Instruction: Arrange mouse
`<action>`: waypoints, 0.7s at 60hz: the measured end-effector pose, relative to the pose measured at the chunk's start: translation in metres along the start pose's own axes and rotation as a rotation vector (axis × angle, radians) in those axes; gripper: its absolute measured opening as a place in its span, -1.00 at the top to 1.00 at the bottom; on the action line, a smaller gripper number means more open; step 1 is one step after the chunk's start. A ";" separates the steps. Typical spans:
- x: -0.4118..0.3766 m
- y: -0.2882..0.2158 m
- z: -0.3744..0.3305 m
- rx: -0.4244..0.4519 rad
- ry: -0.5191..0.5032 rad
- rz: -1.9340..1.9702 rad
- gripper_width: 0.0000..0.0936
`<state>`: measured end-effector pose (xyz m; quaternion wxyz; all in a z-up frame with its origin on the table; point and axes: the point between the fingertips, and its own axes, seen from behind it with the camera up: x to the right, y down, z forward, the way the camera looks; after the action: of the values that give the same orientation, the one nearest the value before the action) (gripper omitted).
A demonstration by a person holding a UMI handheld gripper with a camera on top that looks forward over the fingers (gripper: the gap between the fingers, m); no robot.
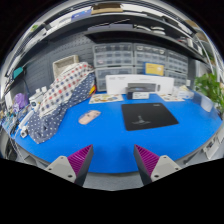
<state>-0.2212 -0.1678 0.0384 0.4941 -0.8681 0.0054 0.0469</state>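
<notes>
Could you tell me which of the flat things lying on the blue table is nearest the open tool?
The black mouse pad, just beyond the right finger; the mouse lies off it, farther left.

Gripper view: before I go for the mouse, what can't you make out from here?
- Mouse: too small to tell its buttons or which way it faces.
- Mouse pad: its small print is unreadable.
- Boxes behind the pad: labels too small to read.
- Patterned cloth: covers whatever lies beneath it.
- Gripper: jaws open, nothing between them; only the fingers show.
</notes>
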 end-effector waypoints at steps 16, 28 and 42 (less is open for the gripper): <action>-0.098 -0.020 0.104 -0.053 -0.080 -0.041 -0.72; -0.123 -0.041 0.166 -0.077 -0.055 -0.055 -0.72; -0.137 -0.068 0.218 -0.094 -0.037 -0.064 -0.63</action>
<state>-0.3706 0.0489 -0.0021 0.4542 -0.8890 -0.0337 0.0473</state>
